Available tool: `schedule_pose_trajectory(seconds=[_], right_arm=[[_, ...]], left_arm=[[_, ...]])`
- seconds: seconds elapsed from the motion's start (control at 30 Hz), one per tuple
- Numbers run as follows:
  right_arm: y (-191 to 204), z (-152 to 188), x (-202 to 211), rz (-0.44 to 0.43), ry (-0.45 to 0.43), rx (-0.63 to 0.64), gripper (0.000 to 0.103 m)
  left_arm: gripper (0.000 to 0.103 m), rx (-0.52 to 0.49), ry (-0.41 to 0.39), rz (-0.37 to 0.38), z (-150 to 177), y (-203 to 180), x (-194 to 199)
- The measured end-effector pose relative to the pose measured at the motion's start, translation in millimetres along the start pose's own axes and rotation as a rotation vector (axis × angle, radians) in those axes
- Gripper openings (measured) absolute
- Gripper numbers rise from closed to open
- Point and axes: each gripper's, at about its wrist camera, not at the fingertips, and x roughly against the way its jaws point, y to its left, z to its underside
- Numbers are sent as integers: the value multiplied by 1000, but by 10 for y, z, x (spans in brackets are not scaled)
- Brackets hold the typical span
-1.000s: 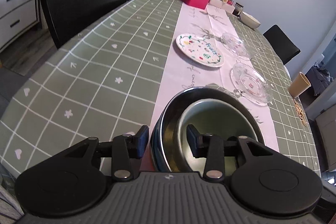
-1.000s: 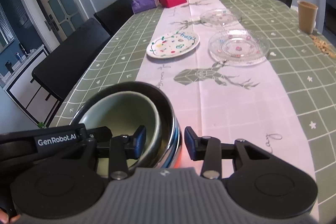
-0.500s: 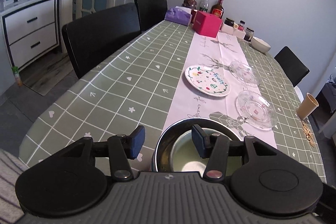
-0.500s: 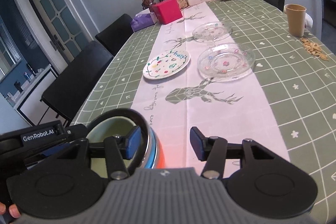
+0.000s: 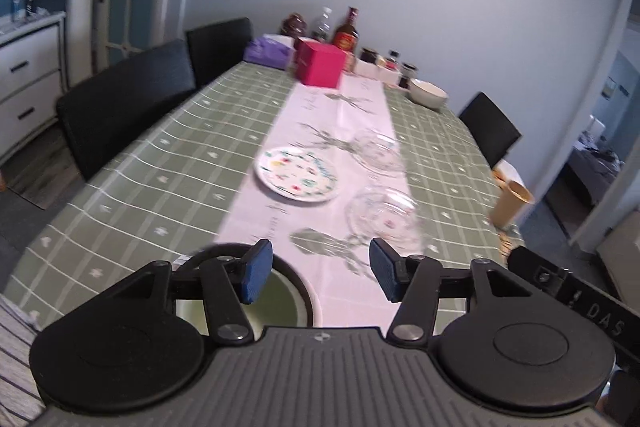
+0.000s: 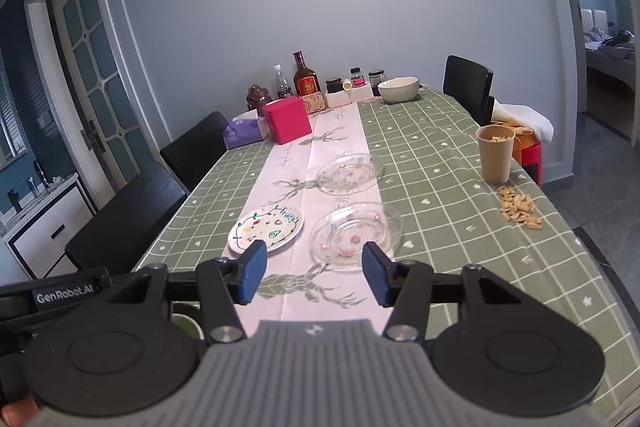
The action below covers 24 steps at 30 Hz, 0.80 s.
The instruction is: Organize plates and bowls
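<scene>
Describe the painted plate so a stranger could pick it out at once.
Follow the pale runner down the green checked table. The painted plate lies on the runner's left edge, beside two clear glass plates. It alone is opaque white, with coloured doodles.

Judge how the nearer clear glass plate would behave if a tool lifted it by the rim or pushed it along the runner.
The nearer glass plate looks rigid and probably fragile, being clear glass. Its smooth, scalloped rim may slip between pads. Being shallow and wide, it seems unlikely to tip or roll; pushed, it would probably slide, perhaps dragging the thin runner.
</scene>
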Motion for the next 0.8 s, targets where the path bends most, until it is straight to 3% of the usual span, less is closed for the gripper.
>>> schedule_pose_trajectory(seconds=[0.13,0.33,0.43,0.6,0.7,0.8], right_arm=[[-222,-99,-45,18,41,88,59],[-588,-351,-300,36,94,111,61],[-689,-471,-526,43,114,168,66],[-899,-587,-1077,15,194,197,66],[-1099,-586,-1525,12,287,115,65],[-1331,-500,-1920,-31,371,-49,58]], left_arm=[[69,-23,91,77,-5,-301,-244],[70,-72,137,24,53,-683,-726],[70,-81,158,-11,102,-794,-1003],[70,-128,171,10,180,-913,-1419],[70,-131,146,-25,207,-954,-1609],[70,-116,189,-95,198,-944,-1866]])
